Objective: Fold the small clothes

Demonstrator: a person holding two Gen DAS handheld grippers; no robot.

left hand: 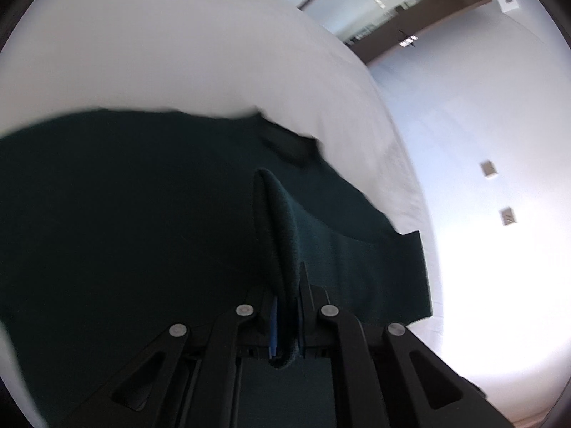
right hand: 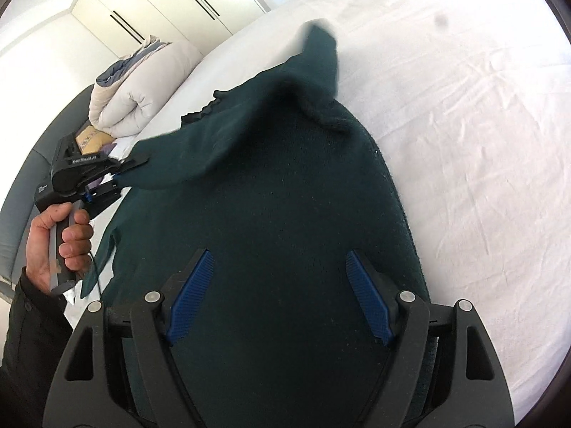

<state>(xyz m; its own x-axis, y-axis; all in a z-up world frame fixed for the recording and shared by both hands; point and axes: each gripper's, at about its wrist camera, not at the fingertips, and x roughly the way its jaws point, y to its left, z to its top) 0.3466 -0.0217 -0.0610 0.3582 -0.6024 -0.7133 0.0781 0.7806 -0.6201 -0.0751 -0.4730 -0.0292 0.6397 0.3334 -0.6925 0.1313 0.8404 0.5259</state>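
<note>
On white bed sheet (right hand: 464, 142): dark green knit sweater (right hand: 285, 196) spread out, takes up most of both views.

Far L, right-wrist view: my left hand (right hand: 60, 246) w/ dark sleeve wraps the handle of my left gripper (right hand: 119, 174). Its jaws are pinched tight on a fold of the sweater's edge, cloth lifted off the sheet & draped back over the body. Left-wrist view confirms: left gripper (left hand: 285, 306) closed, ridge of green knit standing up between the fingers, blue pad (left hand: 273, 324) just visible beside it. Behind the gripper, rolled beige duvet (right hand: 139, 85) at bed's far corner, w/ white wardrobe doors (right hand: 171, 3) beyond.

Centre: sweater body flat on sheet, top portion bunched & raised toward far side; part blurred.

Centre-R, right-wrist view: my right gripper (right hand: 280, 296) hangs over sweater's lower body, jaws wide apart, both blue pads (right hand: 367, 303) bare, nothing clamped. Can't tell if tips touch the knit.

R: bare wrinkled sheet, one small dark spot (right hand: 442, 19) near far edge.
</note>
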